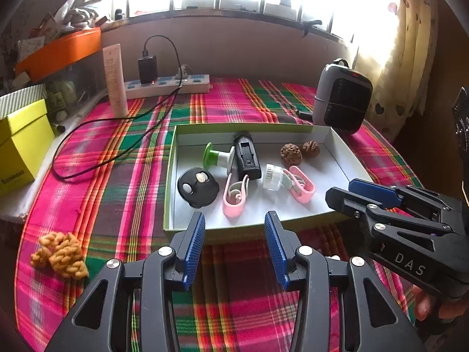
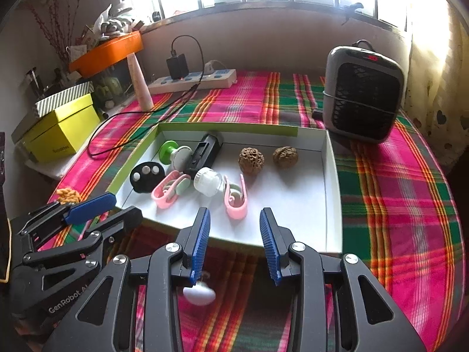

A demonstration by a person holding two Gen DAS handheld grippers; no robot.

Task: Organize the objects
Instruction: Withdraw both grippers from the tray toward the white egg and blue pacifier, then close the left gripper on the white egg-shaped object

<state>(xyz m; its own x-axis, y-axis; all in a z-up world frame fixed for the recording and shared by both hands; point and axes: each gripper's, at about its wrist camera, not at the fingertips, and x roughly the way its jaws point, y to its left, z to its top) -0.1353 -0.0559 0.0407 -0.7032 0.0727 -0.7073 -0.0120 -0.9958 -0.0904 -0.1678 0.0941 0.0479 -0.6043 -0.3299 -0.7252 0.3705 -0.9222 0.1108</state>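
A shallow white box with a green rim [image 1: 173, 158] [image 2: 332, 193] lies on the plaid cloth. It holds two walnuts [image 1: 291, 154] [image 2: 251, 160], two pink clips [image 1: 234, 198] [image 2: 236, 198], a black case [image 1: 247, 158], a black disc [image 1: 198, 187], a green-and-white spool [image 1: 219, 154] and a clear cap [image 1: 272, 177]. An orange knobbly piece [image 1: 60, 253] [image 2: 68, 196] lies left of the box. A small white object [image 2: 199, 293] lies on the cloth under my right gripper. My left gripper [image 1: 234, 249] is open and empty before the box. My right gripper [image 2: 234, 246] [image 1: 356, 195] is open and empty too.
A grey heater [image 1: 341, 96] [image 2: 362, 94] stands behind the box at the right. A power strip [image 1: 167, 86] with a black charger and cable, and a pink tube [image 1: 115, 80], stand at the back. A yellow box [image 1: 20, 146] sits at the left edge.
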